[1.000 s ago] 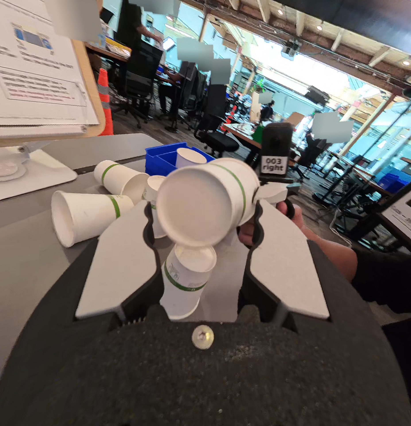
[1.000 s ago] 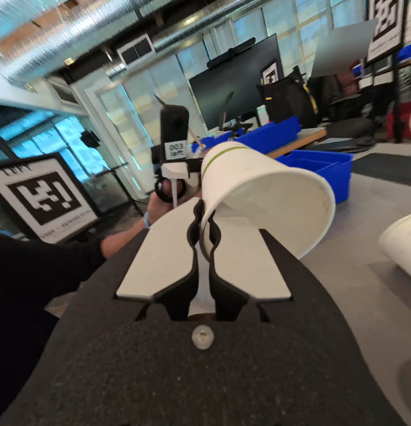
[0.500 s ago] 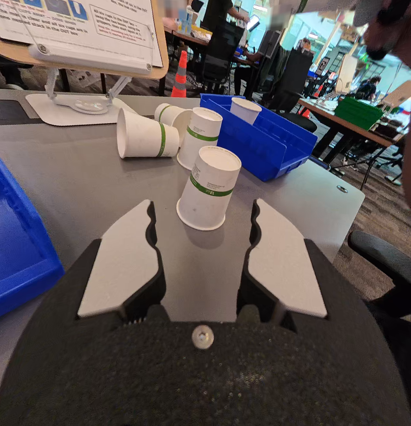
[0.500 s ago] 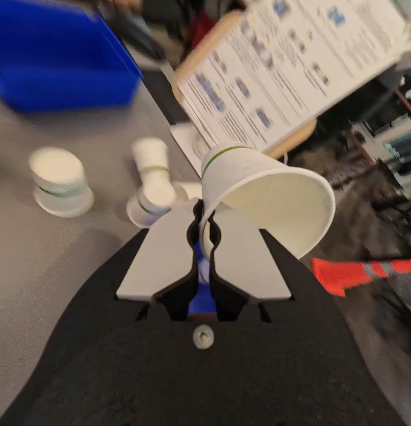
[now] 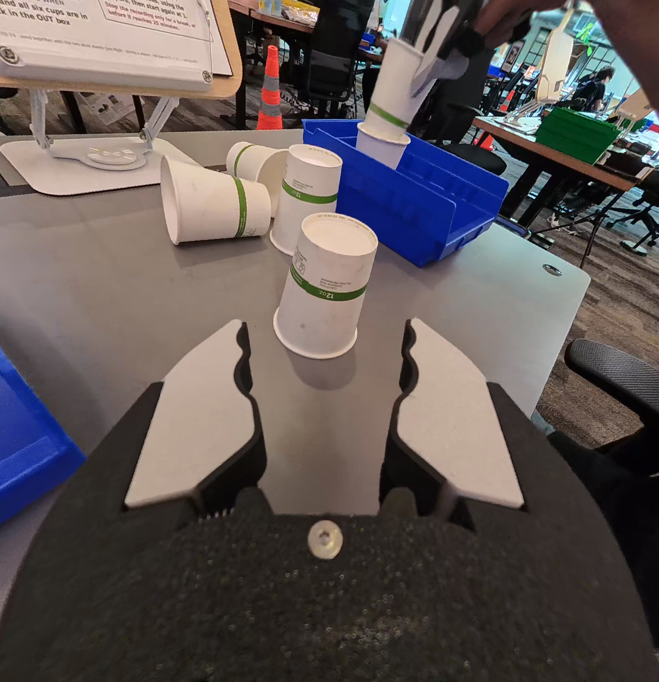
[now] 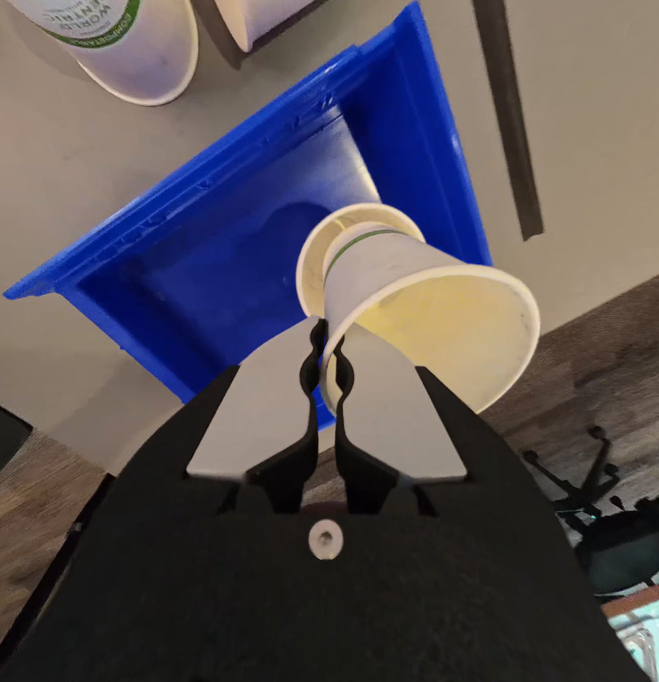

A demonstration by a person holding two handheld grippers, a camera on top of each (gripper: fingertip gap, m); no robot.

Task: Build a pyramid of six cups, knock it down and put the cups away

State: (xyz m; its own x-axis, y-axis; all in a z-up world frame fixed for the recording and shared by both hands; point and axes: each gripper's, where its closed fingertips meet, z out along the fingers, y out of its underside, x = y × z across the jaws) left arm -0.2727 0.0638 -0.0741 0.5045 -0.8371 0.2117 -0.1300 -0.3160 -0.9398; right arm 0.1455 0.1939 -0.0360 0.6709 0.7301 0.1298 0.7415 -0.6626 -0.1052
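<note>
A: Paper wall, thin. The right gripper (image 6: 330,345) is closed on the rim of a held cup (image 6: 424,306), its base entering the cup (image 6: 311,265) standing in the blue bin (image 6: 195,280).

B: Left gripper (image 5: 326,369)?

A: Wide open, empty, near cup (image 5: 326,288) upside down just ahead on the table (image 5: 99,288). Light and easily crushed, I judge; pinch gently at the rim.

A second ago the right gripper (image 6: 330,363) held its paper cup (image 6: 424,295) sideways in front of the left gripper (image 5: 326,372); now it has swung over the blue bin (image 6: 217,265). The held cup's base now sits in the mouth of the cup in the bin (image 6: 313,258). The left gripper has drawn back, jaws wide apart, behind an upside-down cup (image 5: 326,291) on the table (image 5: 99,295).
</note>
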